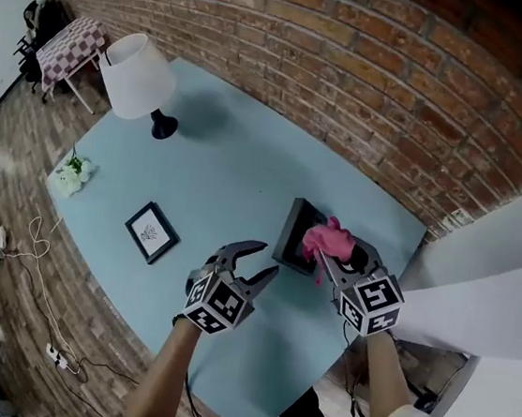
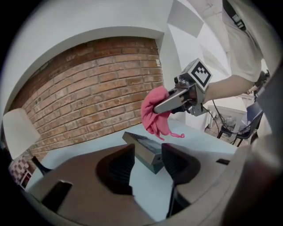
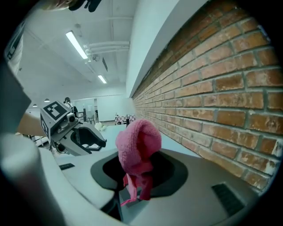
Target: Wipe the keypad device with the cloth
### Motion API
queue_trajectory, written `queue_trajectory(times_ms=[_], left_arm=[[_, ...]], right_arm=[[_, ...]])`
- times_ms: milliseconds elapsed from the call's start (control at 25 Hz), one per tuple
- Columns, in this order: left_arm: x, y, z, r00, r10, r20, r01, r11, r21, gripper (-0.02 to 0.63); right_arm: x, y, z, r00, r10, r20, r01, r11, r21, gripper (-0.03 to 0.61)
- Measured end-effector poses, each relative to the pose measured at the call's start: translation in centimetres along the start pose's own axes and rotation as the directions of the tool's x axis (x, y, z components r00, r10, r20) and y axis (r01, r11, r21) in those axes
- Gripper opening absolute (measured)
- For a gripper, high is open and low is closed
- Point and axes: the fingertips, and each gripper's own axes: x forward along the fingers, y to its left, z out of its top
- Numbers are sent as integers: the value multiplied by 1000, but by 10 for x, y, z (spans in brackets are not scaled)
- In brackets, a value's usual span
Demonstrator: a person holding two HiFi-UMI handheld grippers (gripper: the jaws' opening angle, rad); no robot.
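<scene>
Head view: right tool (image 1: 330, 261) clamped on pink cloth (image 1: 325, 237) near keypad device (image 1: 293, 235); left tool (image 1: 265, 260) wide apart.

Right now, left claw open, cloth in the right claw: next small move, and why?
Probably ease the left claw forward onto the near corner of the keypad device, to steady it. Its jaws stand apart, the corner lined up in the gap but not pinched, while the right claw holds the pink cloth bunched over the device.

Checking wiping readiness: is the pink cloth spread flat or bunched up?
Bunched up: the pink cloth hangs as a crumpled wad pinched in the right gripper.
</scene>
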Motion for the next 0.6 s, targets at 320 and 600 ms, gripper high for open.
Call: queue_trajectory(times_ms=[320,600], left_arm=[[35,-8,-23,998,-45,-45,47,998,41,218],[48,-14,-33,999,-31,-44,33,998,60,196]], right_arm=[[53,-46,-2,998,-68,9,69,997,-47,149],[100,-52,1,999,-35,-36,29,988,-152,152]])
